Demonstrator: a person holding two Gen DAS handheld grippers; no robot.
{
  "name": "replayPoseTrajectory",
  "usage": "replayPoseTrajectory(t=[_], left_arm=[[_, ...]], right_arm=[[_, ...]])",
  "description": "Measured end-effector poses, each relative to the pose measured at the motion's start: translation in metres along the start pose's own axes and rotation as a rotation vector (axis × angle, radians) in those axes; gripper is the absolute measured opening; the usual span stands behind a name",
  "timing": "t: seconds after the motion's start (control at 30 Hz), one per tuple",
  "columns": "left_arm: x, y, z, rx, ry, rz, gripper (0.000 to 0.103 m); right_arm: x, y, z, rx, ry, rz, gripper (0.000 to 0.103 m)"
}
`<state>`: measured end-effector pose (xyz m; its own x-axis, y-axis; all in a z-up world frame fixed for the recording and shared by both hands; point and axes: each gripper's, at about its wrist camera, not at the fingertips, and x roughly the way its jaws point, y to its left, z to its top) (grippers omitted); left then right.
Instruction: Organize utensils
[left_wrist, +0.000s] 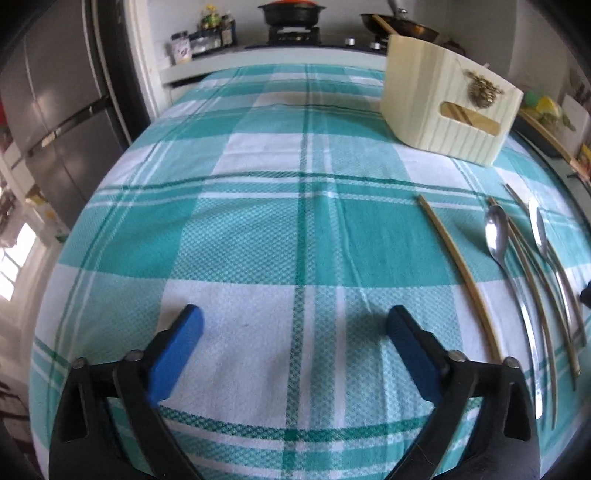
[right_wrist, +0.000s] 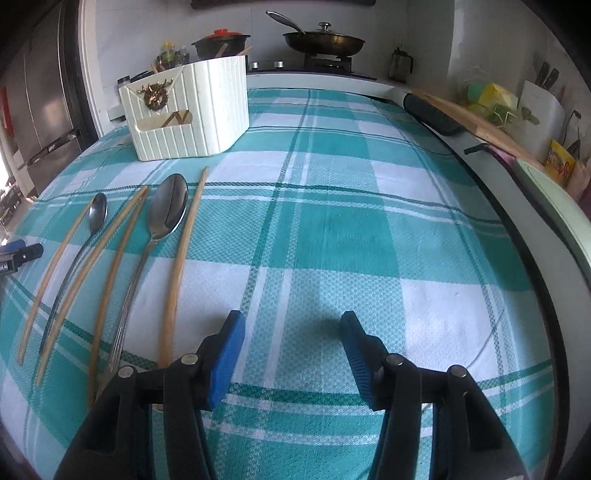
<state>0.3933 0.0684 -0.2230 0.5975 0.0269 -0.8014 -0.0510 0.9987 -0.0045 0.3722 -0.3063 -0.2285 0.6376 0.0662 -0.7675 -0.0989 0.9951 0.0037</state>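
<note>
Several wooden chopsticks and two metal spoons lie side by side on the teal checked cloth. In the right wrist view the large spoon (right_wrist: 168, 214) and small spoon (right_wrist: 96, 216) lie left of my right gripper (right_wrist: 291, 325), which is open and empty; the nearest chopstick (right_wrist: 181, 258) ends beside its left finger. In the left wrist view the utensils lie to the right: a chopstick (left_wrist: 458, 273) and a spoon (left_wrist: 496, 232). My left gripper (left_wrist: 295, 317) is open and empty over bare cloth. A cream utensil holder (left_wrist: 447, 107) stands behind them; it also shows in the right wrist view (right_wrist: 188, 110).
A stove with a pot (right_wrist: 221, 42) and a pan (right_wrist: 325, 40) stands behind the table. A fridge (left_wrist: 55, 122) is at the left. A cutting board (right_wrist: 476, 122) and clutter lie on the counter at right. The table's right edge (right_wrist: 517, 221) curves close by.
</note>
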Motion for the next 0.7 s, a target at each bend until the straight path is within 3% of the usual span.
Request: replayPoseTrajectory(t=[0.7], left_arm=[[0.0004, -0.0005, -0.0006, 0.005, 0.002, -0.001, 0.103]], right_arm=[[-0.0011, 0.0024, -0.0026, -0.012, -0.001, -0.015, 0.056]])
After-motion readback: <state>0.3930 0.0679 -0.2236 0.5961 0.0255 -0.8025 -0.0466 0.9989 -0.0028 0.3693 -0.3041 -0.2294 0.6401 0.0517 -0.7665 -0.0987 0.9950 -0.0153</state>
